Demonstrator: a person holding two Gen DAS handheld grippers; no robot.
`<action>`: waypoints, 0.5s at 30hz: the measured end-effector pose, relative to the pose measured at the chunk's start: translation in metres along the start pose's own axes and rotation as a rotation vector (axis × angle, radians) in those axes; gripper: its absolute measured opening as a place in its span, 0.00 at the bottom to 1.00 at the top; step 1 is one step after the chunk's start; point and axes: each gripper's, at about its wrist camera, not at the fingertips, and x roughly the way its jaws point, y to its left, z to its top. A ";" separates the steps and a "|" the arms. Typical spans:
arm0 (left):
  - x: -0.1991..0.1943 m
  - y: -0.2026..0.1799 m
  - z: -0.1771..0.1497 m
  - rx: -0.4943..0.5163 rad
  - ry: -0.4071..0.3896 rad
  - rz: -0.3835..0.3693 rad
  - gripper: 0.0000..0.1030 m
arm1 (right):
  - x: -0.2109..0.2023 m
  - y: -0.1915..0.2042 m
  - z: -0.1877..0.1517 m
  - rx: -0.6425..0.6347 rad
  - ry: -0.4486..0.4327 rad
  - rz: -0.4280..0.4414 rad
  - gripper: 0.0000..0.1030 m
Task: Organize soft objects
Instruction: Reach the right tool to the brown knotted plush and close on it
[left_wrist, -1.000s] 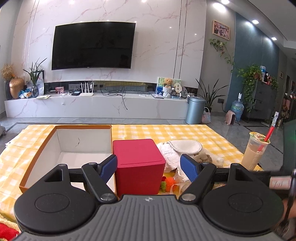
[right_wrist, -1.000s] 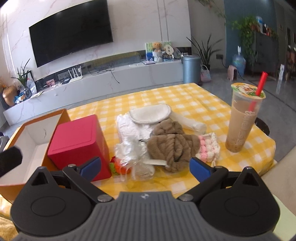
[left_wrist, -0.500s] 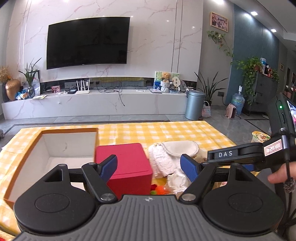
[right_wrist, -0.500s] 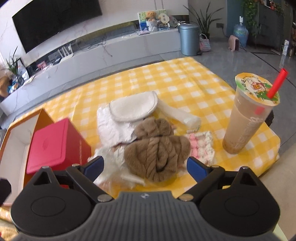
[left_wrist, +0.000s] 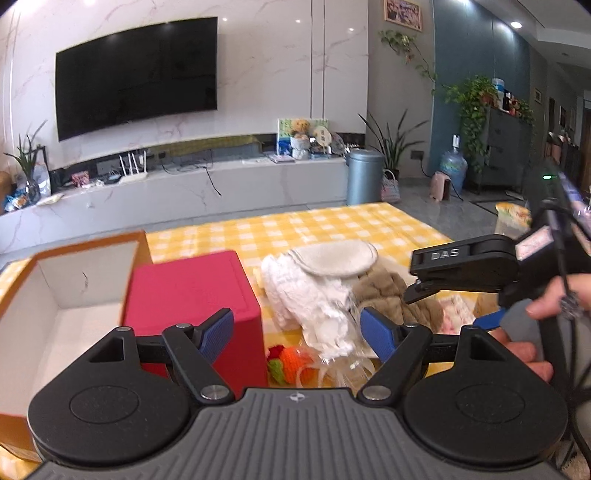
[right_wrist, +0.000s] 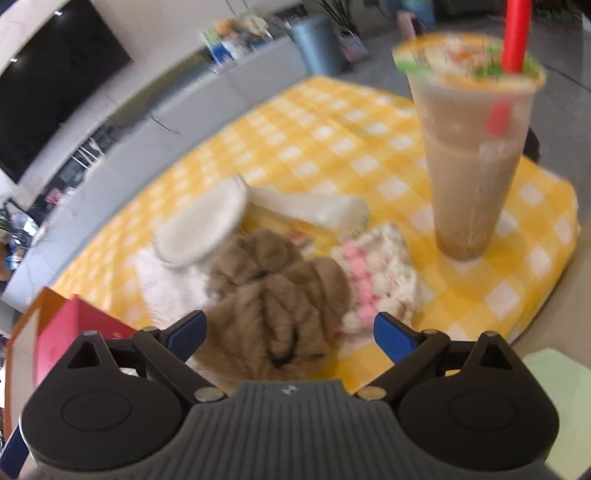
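Nothing had been put away: the orange box (left_wrist: 85, 280) was seen empty, while the brown plush (right_wrist: 273, 291) lay ungrasped directly ahead of the wide-open right gripper (right_wrist: 290, 330); the left gripper (left_wrist: 297, 332) gaped empty.

The tall drink cup (right_wrist: 469, 155) stands just right of the pile; checked cloth (right_wrist: 295, 147) behind lies bare.

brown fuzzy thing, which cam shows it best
The right wrist view: the brown fuzzy thing fills the centre between the open right tongs, though blurred. In the left wrist view it is partly hidden behind the right tongs.
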 end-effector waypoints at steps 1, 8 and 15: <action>0.002 0.000 -0.002 -0.002 0.009 -0.007 0.89 | 0.007 -0.001 0.000 0.006 0.019 -0.012 0.93; 0.003 0.002 -0.013 -0.008 0.047 -0.036 0.89 | 0.025 -0.001 0.000 0.004 0.050 0.035 0.93; -0.002 0.007 -0.010 -0.031 0.043 -0.049 0.89 | 0.038 0.010 0.004 -0.022 0.052 0.076 0.93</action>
